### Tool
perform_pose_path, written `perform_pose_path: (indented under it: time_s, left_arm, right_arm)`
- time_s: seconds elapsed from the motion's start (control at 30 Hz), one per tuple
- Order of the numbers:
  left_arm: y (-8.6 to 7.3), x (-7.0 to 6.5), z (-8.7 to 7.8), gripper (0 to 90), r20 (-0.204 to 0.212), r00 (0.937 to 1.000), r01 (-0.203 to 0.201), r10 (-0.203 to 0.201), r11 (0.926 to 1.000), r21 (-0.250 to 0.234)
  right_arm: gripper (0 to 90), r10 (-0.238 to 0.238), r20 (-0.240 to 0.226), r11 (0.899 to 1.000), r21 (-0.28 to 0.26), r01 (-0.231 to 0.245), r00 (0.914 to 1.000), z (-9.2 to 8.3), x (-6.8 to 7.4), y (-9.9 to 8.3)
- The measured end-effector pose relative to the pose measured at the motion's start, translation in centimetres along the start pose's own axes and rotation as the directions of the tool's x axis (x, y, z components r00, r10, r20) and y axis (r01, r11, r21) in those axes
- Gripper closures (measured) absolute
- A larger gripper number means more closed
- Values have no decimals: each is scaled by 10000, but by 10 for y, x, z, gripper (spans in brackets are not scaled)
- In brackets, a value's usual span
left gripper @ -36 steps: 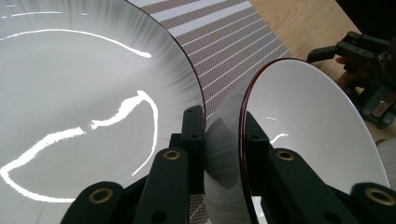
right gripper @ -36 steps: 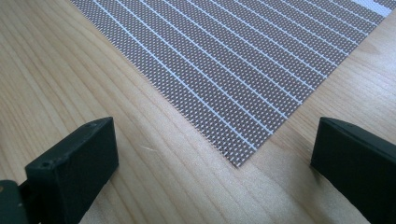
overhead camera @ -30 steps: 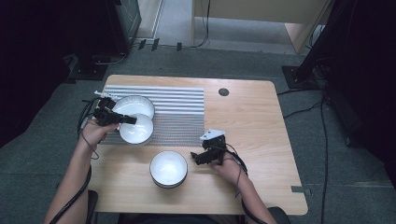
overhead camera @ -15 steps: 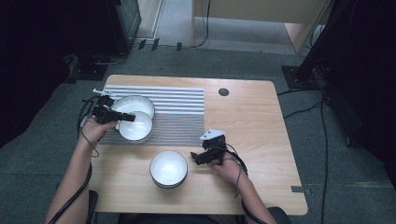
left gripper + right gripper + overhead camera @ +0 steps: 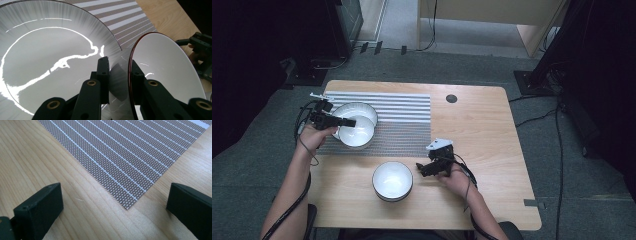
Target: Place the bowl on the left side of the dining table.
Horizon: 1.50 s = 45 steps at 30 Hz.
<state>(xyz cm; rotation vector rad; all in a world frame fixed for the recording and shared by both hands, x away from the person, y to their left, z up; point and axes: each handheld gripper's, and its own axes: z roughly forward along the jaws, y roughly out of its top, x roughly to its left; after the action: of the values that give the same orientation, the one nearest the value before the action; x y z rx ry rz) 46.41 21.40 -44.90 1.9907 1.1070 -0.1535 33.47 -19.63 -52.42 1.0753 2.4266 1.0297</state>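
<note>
White bowl point(image 5: 357, 132) pinched at its rim by the left gripper point(image 5: 346, 122) — another bowl point(image 5: 358, 109) just behind; right gripper point(image 5: 424, 170) wide, empty.

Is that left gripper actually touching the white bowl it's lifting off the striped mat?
Touching. In the left gripper view, the left gripper has one jaw on each side of the white bowl's dark rim, pinching it.

A striped mat point(image 5: 402, 122) lies far left on the table point(image 5: 492, 150); a white bowl point(image 5: 392, 180) sits near, centre.
</note>
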Motion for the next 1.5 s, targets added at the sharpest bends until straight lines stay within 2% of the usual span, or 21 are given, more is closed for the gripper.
perform_pose_path:
  time_s: [0.3, 0.7, 0.97, 1.27, 1.5]
  left_arm:
    - [3, 3, 1, 765, -174, 9998, -18, 19, 10000, 76]
    - [2, 12, -1, 767, -299, 9991, 303, -305, 9995, -80]
    - [2, 18, -6, 765, -432, 9976, 521, -536, 9980, -365]
    - [9, 18, -2, 765, -477, 9977, 471, -482, 9986, -241]
    - [12, 26, -2, 764, -582, 9963, 613, -636, 9973, -401]
  right_arm:
    - [1, 6, 2, 10000, 2, -6, 10000, 0, 0, 0]
    - [1, 28, 1, 10000, 10, -28, 10000, 0, 0, 0]
    - [1, 77, 45, 10000, 7, -77, 10000, 0, 1, 0]
    - [1, 77, 60, 10000, -4, -77, 10000, 1, 1, 1]
    - [1, 99, 86, 9999, -18, -99, 9999, 1, 1, 1]
